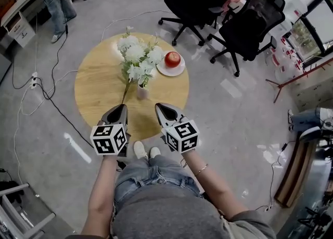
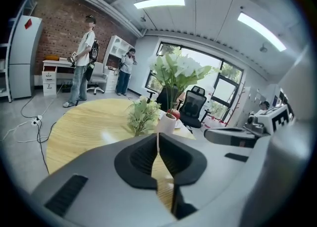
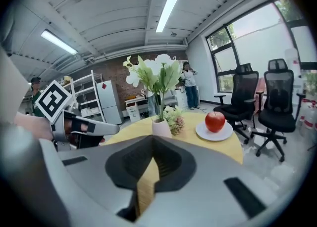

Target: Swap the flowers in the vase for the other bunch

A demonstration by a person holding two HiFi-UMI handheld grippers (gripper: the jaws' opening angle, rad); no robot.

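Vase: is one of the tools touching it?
Apart. The head view shows bare table between the vase and both the left tool and the right tool, which sit back near the table's edge.

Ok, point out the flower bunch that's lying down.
The smaller greenish bunch beside the white vase: it lies flat on the wooden table, while the taller white-flowered bunch stands upright in the vase.
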